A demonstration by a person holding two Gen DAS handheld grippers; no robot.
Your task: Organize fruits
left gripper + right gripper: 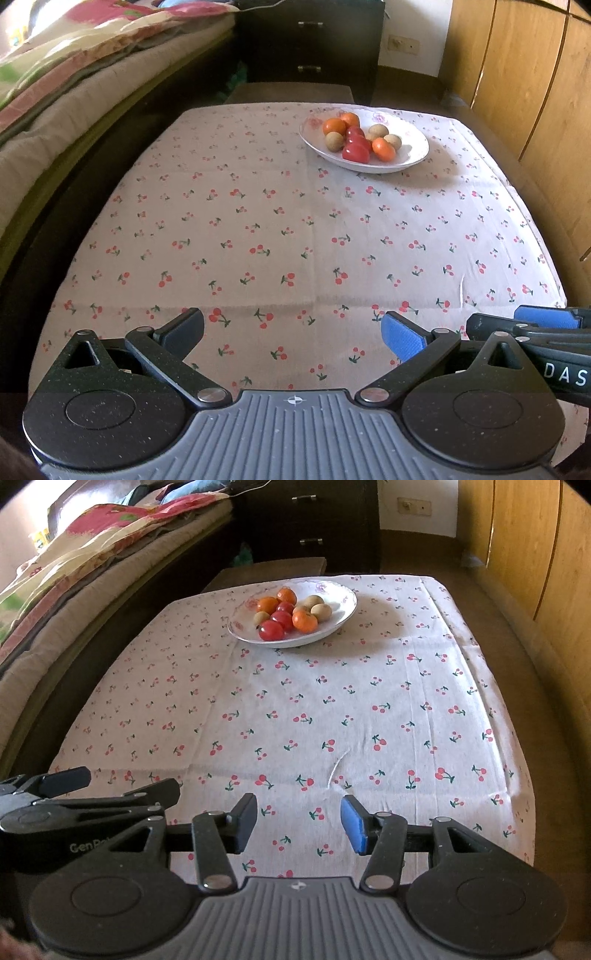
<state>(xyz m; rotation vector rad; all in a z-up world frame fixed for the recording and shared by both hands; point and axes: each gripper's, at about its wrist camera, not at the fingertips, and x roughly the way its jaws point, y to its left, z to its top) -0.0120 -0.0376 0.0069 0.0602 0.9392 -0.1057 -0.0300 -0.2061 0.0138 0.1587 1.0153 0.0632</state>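
Note:
A white floral plate (413, 157) stands at the far side of the table and holds several mixed fruits: orange tangerines (334, 126), red tomato-like fruits (355, 151) and small brown round fruits (378, 131). The plate also shows in the right wrist view (347, 609) with its fruits (304, 621). My left gripper (291, 330) is open and empty, low over the near edge of the table. My right gripper (298, 821) is open and empty beside it, to its right. Both are far from the plate.
The table carries a white cloth with a cherry print (258, 221). A bed with a flowered quilt (55, 92) runs along the left. A dark drawer cabinet (310, 40) stands behind the table. Wooden wardrobe doors (517, 74) line the right.

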